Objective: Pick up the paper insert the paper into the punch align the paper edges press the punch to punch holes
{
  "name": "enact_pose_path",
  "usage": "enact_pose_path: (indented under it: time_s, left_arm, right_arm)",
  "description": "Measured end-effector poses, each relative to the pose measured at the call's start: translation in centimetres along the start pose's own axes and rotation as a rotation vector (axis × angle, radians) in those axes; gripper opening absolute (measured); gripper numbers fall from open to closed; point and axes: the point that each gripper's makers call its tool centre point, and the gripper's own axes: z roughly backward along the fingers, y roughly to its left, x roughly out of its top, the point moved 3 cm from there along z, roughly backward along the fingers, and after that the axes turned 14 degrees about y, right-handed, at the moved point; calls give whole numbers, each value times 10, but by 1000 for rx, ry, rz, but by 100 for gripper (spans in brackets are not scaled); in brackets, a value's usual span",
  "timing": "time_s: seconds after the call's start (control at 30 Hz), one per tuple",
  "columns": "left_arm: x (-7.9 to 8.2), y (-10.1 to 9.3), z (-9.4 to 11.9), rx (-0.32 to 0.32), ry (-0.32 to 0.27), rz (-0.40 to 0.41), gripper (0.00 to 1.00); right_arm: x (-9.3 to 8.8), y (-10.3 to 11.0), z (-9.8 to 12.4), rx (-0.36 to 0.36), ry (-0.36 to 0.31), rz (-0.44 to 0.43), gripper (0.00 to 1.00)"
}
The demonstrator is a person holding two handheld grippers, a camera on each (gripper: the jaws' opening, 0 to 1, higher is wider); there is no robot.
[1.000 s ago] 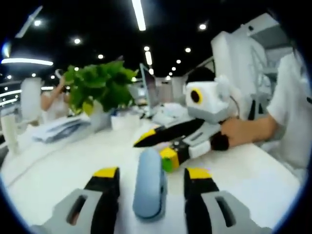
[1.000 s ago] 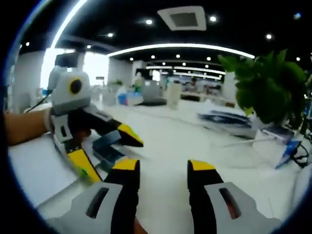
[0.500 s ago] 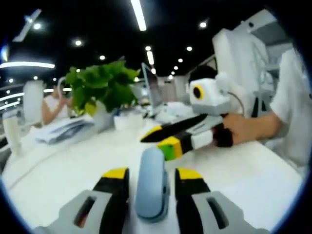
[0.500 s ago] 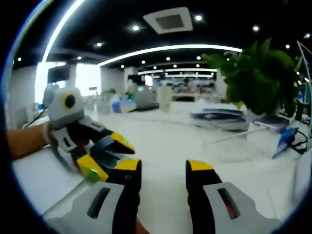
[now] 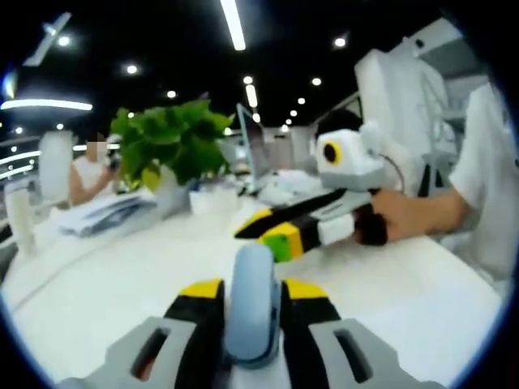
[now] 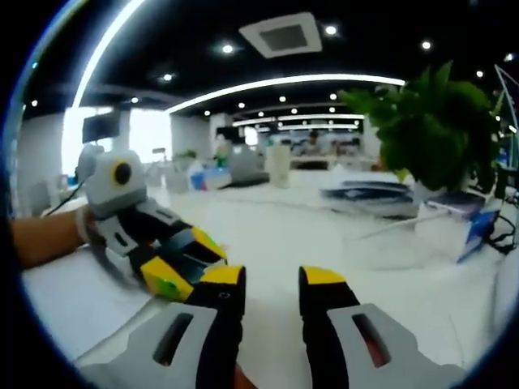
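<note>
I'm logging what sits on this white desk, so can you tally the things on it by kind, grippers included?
Grippers: 2, the left gripper and the right gripper
Blue punch: 1
Potted plant: 1
Stack of papers: 1
Total: 5

No text, label, brand or number can be read on anything here.
</note>
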Motion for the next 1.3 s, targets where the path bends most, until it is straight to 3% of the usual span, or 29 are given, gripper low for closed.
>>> enact_pose_path:
  time_s: [0.3, 0.47, 0.6, 0.83, 0.97, 1.17, 1.3]
  left_arm:
    - [0, -3, 1, 1, -2, 7, 27]
    - [-1, -4, 2, 1, -5, 9, 26]
    - [0, -4, 1, 1, -4, 7, 26]
    - [-1, -6, 1, 0, -3, 10, 25]
    - [-1, -6, 1, -2, -2, 9, 25]
    - [-1, -7, 1, -4, -2, 10, 25]
    - [-1, -8, 1, -5, 0, 8, 25]
  right_arm:
    - [10, 10, 3, 33, -37, 36, 19]
    - [39, 39, 9, 80, -134, 122, 5]
    - [54, 63, 5, 66, -120, 160, 5]
    - [44, 74, -9, 23, -65, 210, 5]
    - [43, 76, -9, -18, -31, 286, 4]
    - [38, 73, -10, -50, -19, 284, 4]
    - [37, 69, -10, -25, -3, 218, 3]
